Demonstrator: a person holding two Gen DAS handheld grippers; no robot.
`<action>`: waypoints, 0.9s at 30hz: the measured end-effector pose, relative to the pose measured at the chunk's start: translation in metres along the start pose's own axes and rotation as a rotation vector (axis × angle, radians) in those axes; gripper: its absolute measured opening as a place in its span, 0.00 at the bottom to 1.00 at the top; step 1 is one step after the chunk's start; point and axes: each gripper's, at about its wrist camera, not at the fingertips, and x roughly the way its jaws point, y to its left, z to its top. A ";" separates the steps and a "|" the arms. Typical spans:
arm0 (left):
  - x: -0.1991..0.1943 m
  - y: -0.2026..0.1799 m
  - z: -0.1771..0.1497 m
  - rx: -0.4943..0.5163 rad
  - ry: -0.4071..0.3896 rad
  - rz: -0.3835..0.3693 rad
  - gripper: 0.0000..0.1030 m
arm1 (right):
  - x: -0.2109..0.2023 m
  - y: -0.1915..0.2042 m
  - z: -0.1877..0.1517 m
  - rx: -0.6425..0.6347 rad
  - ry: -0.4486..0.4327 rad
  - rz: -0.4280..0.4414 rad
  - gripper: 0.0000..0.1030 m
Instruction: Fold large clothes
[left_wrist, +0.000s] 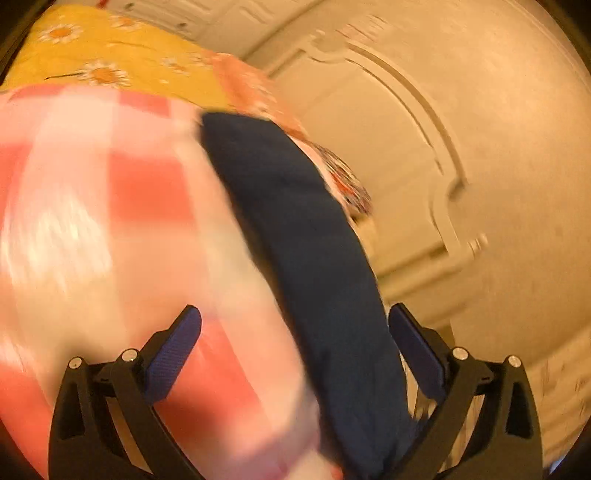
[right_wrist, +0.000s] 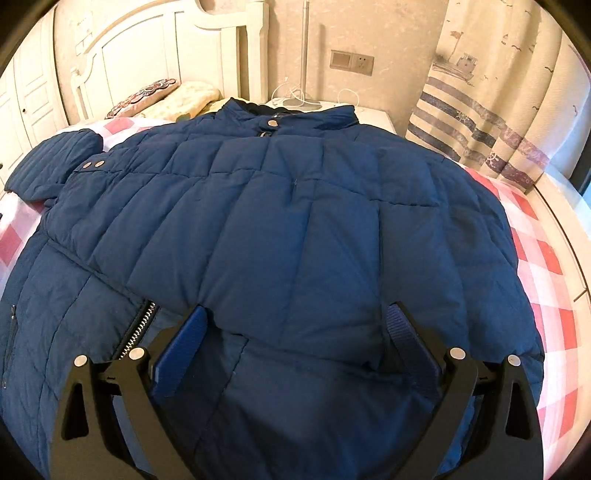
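Note:
A navy quilted jacket (right_wrist: 280, 206) lies spread on the pink-checked bedsheet (right_wrist: 543, 258), collar at the far side. One sleeve is folded across its front, and the zip (right_wrist: 138, 325) shows at lower left. My right gripper (right_wrist: 295, 315) hovers low over the folded sleeve's end, jaws wide, the pads not pressing the cloth. The left wrist view is blurred and tilted. There my left gripper (left_wrist: 293, 319) is open, and a dark navy edge of the jacket (left_wrist: 306, 236) runs between its fingers without being pinched, over the checked sheet (left_wrist: 110, 221).
A white headboard (right_wrist: 155, 55) and pillows (right_wrist: 184, 98) stand at the bed's far end. A nightstand (right_wrist: 373, 118) with cables sits beside a striped curtain (right_wrist: 480, 110). A yellow flowered quilt (left_wrist: 103, 55) and white cabinet doors (left_wrist: 406, 129) show in the left wrist view.

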 end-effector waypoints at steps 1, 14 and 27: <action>0.006 0.005 0.015 -0.026 0.004 0.005 0.97 | 0.000 -0.001 0.000 0.003 0.000 0.003 0.92; 0.008 -0.080 0.024 0.260 -0.020 -0.129 0.02 | -0.007 -0.011 -0.001 0.052 -0.048 0.048 0.92; -0.044 -0.233 -0.328 0.972 0.403 -0.511 0.03 | -0.022 -0.029 -0.005 0.172 -0.143 0.062 0.92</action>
